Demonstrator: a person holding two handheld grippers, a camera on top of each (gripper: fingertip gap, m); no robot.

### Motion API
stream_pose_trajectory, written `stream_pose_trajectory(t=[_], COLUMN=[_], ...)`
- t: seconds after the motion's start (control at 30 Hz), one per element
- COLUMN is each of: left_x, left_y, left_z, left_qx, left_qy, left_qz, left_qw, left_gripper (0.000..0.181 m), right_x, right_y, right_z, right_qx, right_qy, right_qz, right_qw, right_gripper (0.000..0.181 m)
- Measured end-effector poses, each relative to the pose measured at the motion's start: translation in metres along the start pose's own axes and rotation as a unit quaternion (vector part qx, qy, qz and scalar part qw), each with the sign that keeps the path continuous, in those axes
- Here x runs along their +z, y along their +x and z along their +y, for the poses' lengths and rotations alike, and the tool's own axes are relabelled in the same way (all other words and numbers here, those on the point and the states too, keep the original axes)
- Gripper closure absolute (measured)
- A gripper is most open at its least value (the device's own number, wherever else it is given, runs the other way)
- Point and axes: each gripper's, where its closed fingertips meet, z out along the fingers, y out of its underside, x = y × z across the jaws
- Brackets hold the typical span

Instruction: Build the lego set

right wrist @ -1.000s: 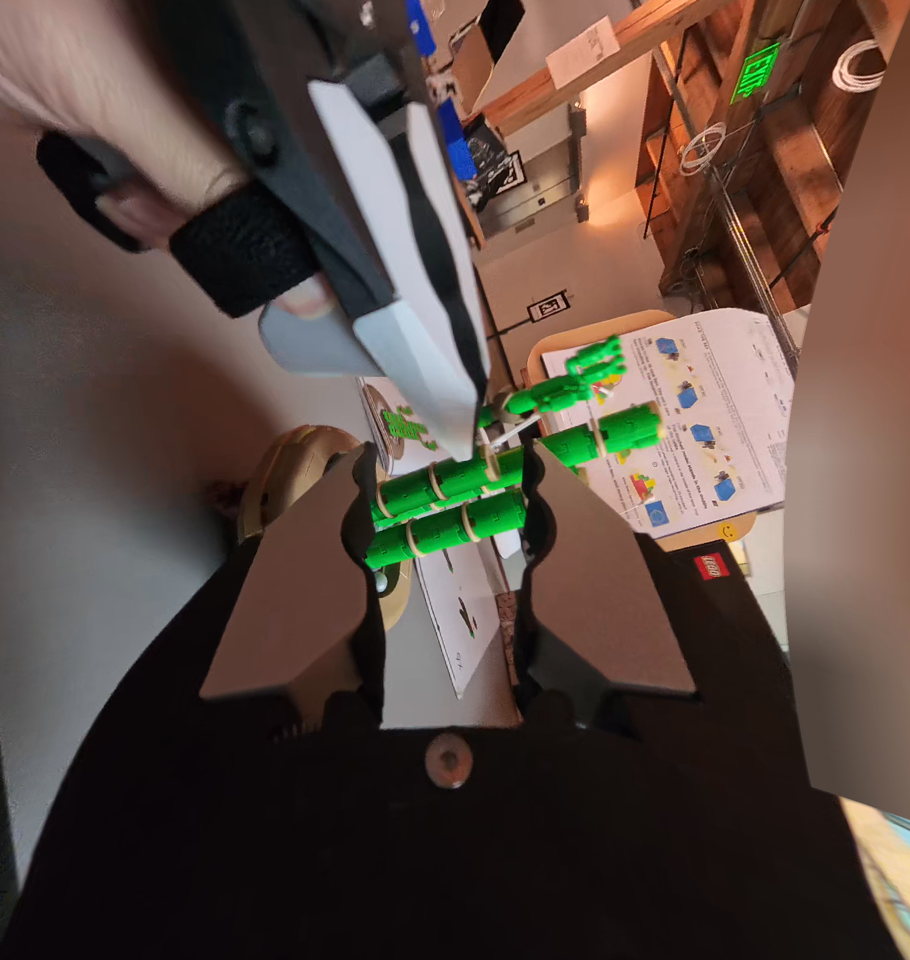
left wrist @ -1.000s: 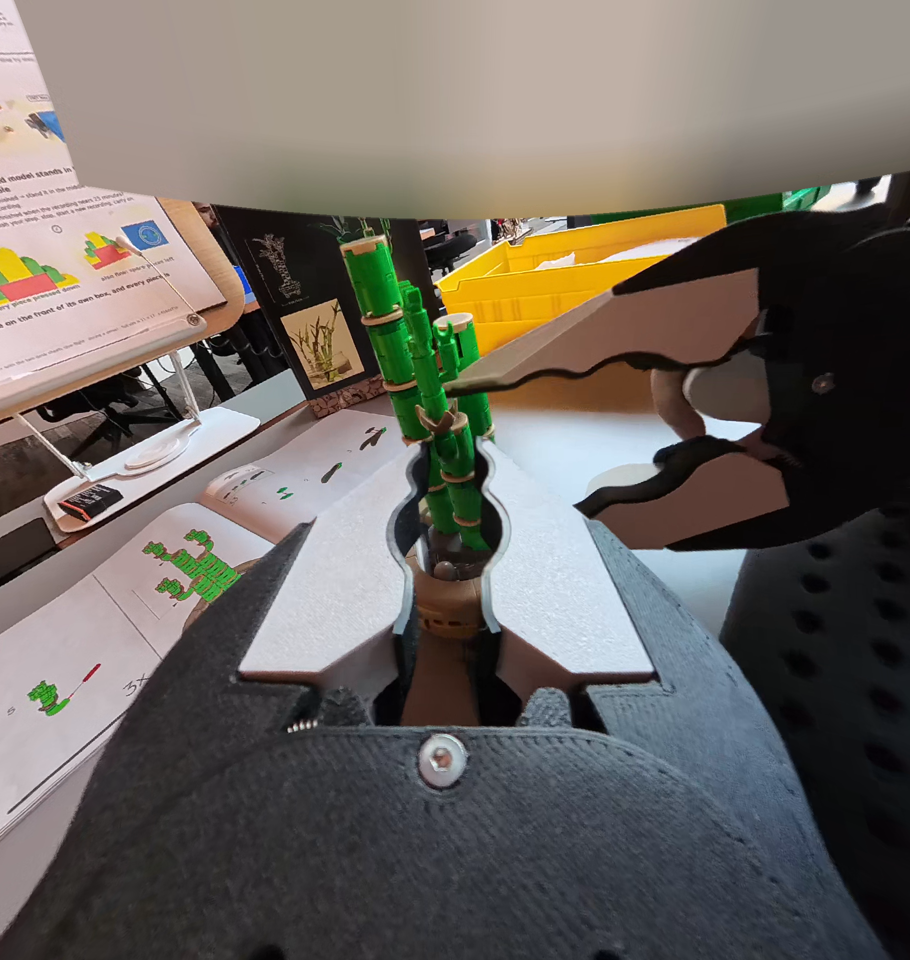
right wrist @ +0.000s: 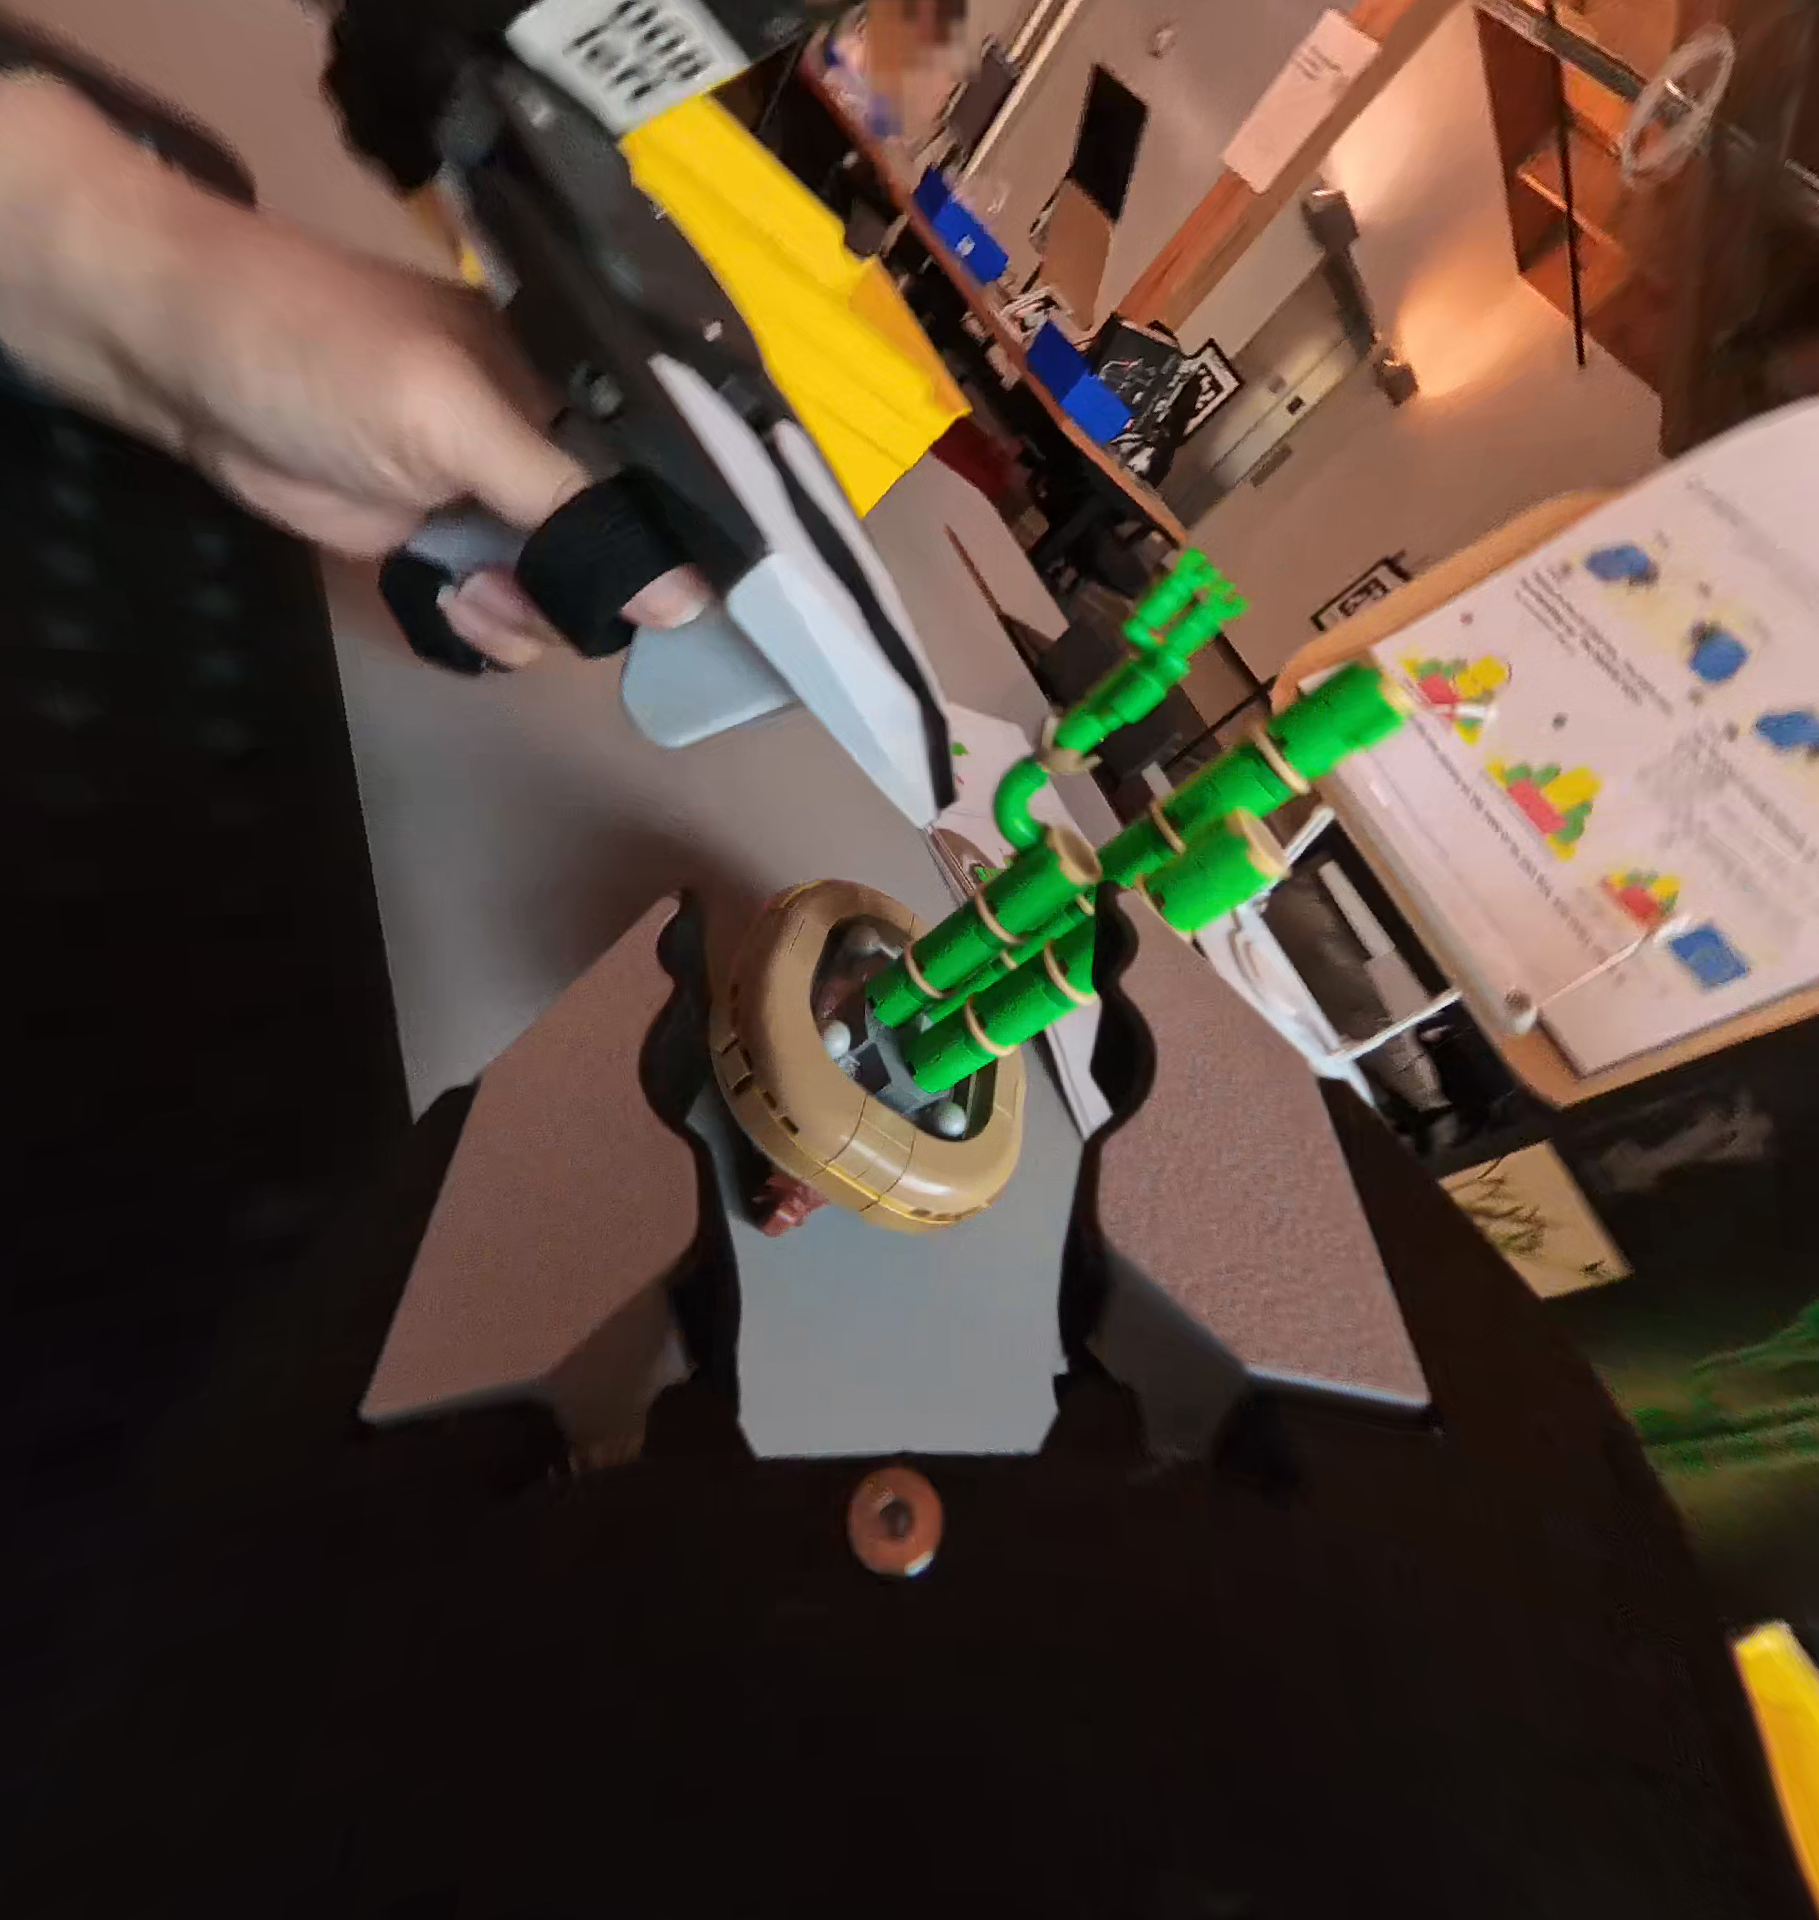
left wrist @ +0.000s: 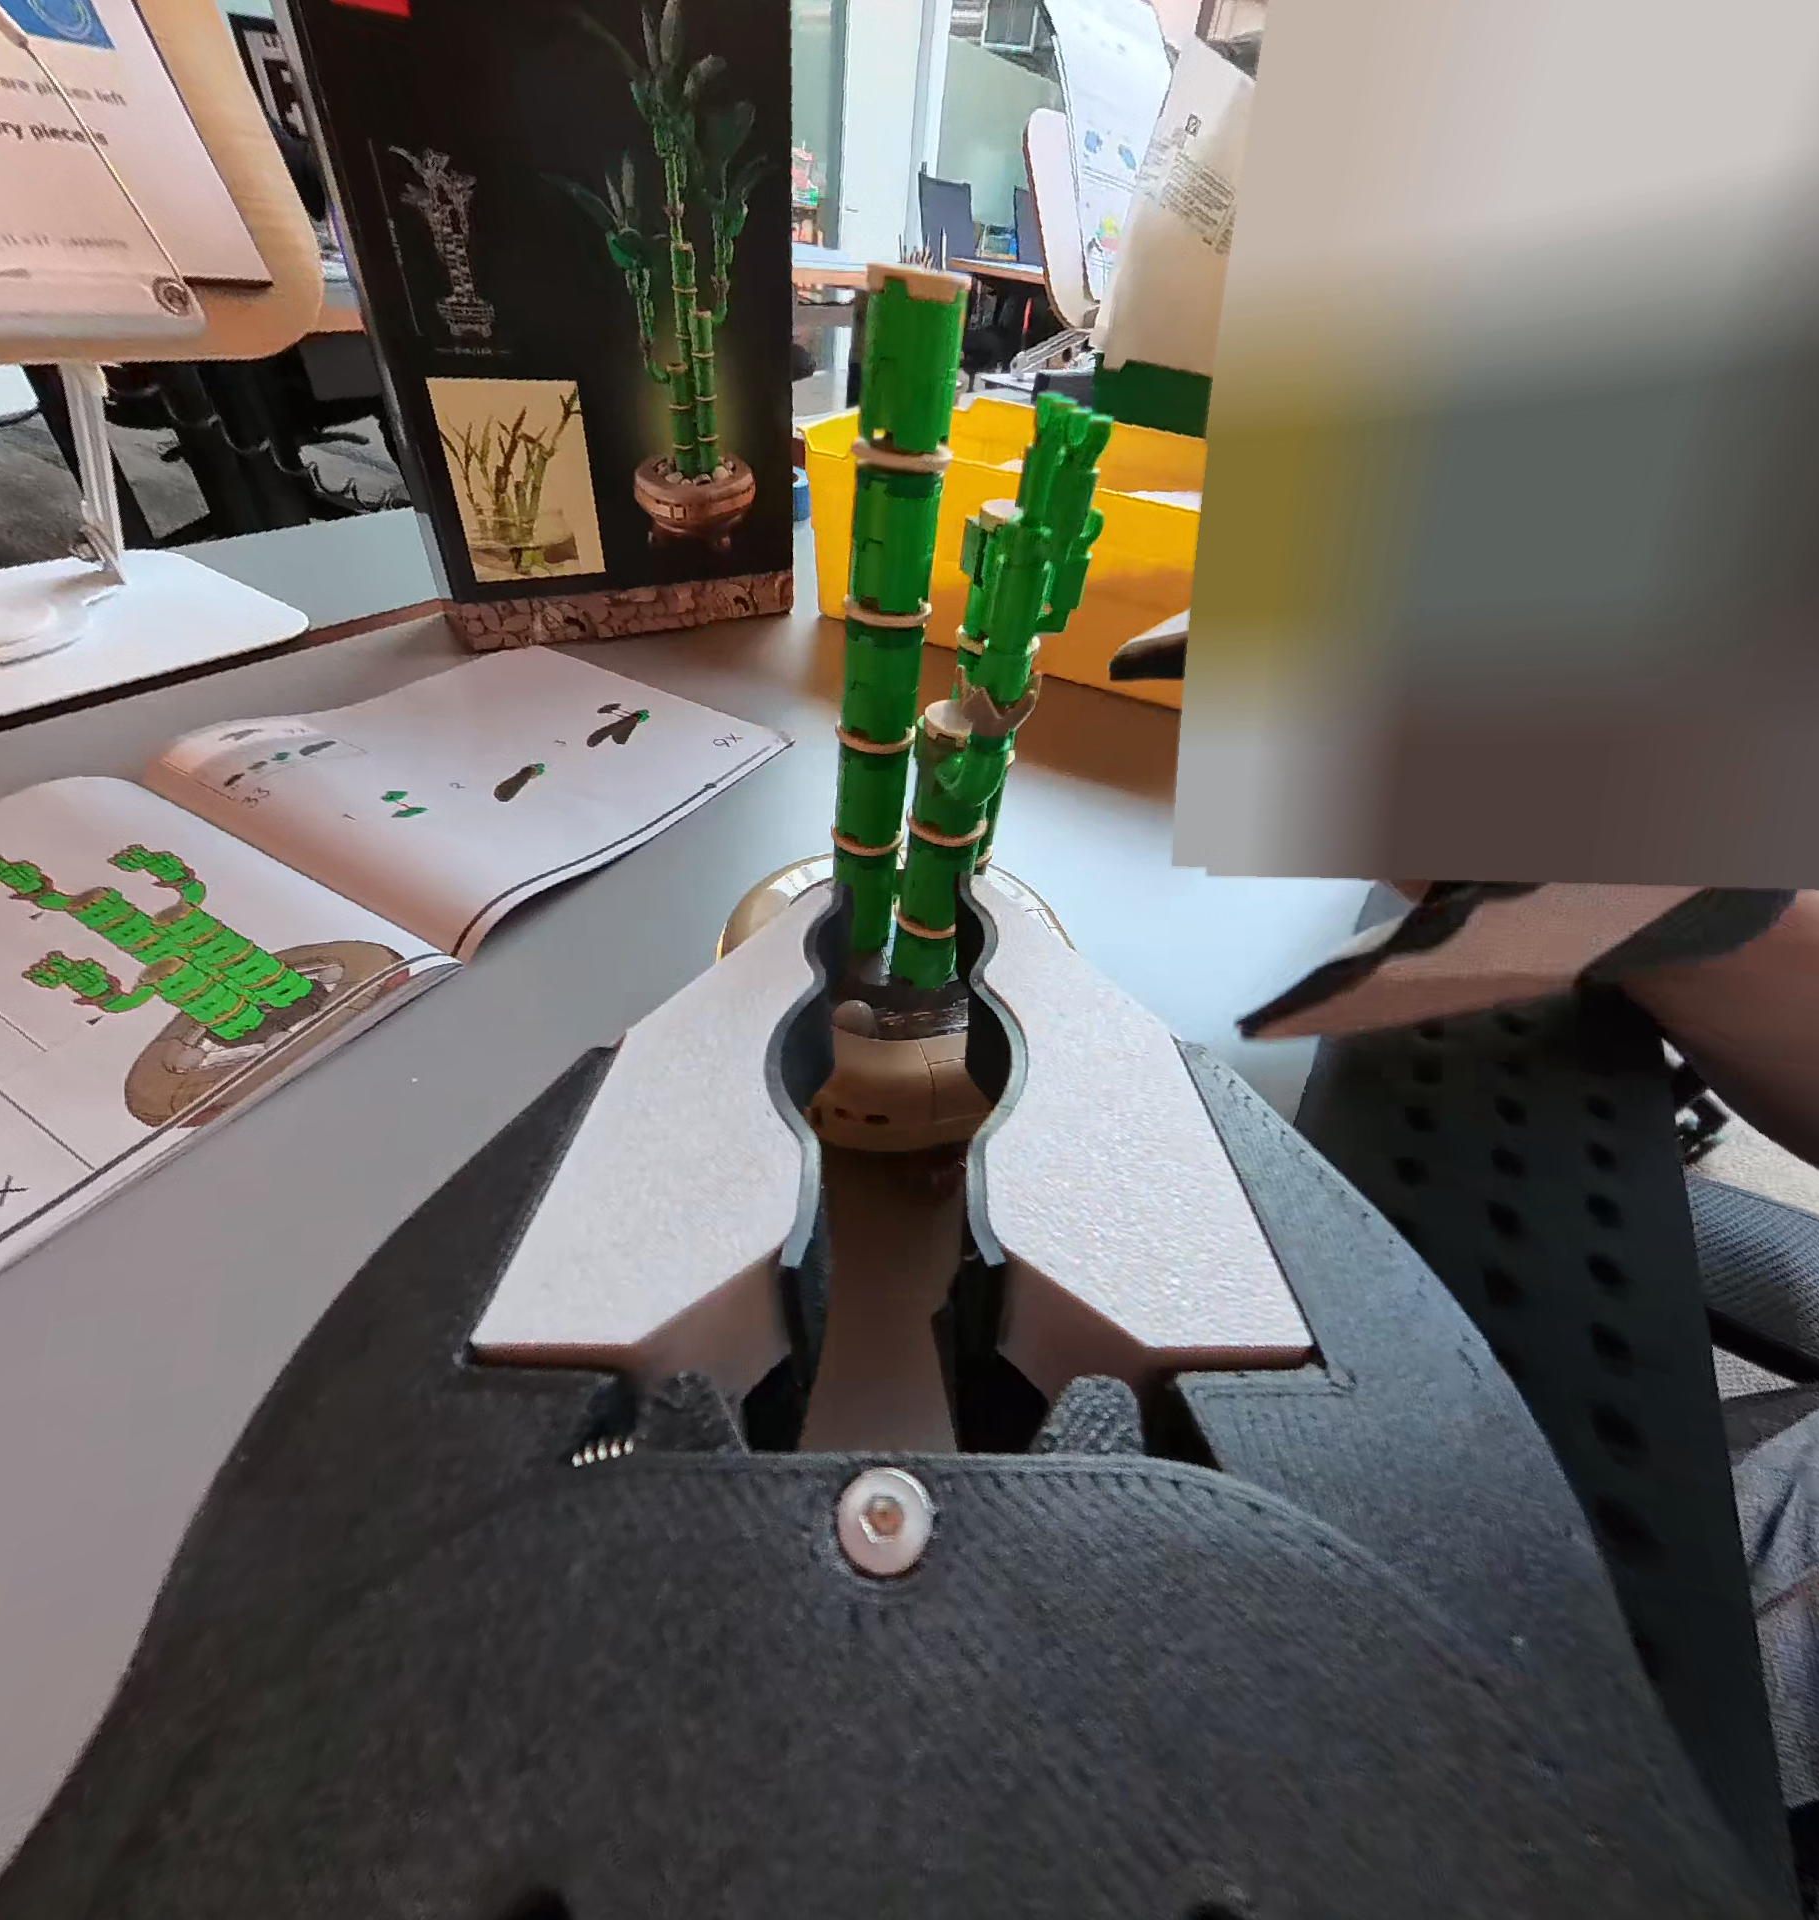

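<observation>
While bamboo model (left wrist: 884,665) stands upright, left gripper (left wrist: 894,935) flanks its pot (left wrist: 884,1101).

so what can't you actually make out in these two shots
- Left wrist view: the far right side, including most of the right gripper, sits behind a blur patch.
- Left wrist view: the pot sides are covered by the left gripper fingers, so contact is unclear.
- Right wrist view: the hand is motion-blurred.
- Right wrist view: the instruction sheet is cut off by the right edge.
- Left wrist view: the booklet runs off the left edge.
</observation>
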Motion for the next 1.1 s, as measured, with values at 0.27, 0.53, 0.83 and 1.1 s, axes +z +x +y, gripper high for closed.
stream_pose_trajectory(t=[0.27,0.53,0.83,1.1], left_x=[-0.002,-0.002,0.000,0.002], left_y=[0.003,0.008,0.008,0.008], left_z=[-0.001,0.000,0.003,0.005], left_qx=[0.015,0.017,0.011,0.006], left_qy=[0.012,0.013,0.009,0.005], left_qz=[-0.003,0.005,0.008,0.011], left_qw=[1.000,1.000,1.000,1.000], left_gripper=[0.163,0.163,0.163,0.163], right_x=[0.029,0.035,0.033,0.034], right_y=[0.001,0.000,0.003,-0.004], right_z=[0.007,0.021,0.013,0.020], right_qx=[-0.153,-0.168,-0.171,-0.178], right_qy=[-0.065,-0.101,-0.092,-0.106], right_qz=[0.012,0.010,0.016,-0.004], right_qw=[0.986,0.980,0.981,0.978], right_gripper=[0.092,0.097,0.092,0.088])
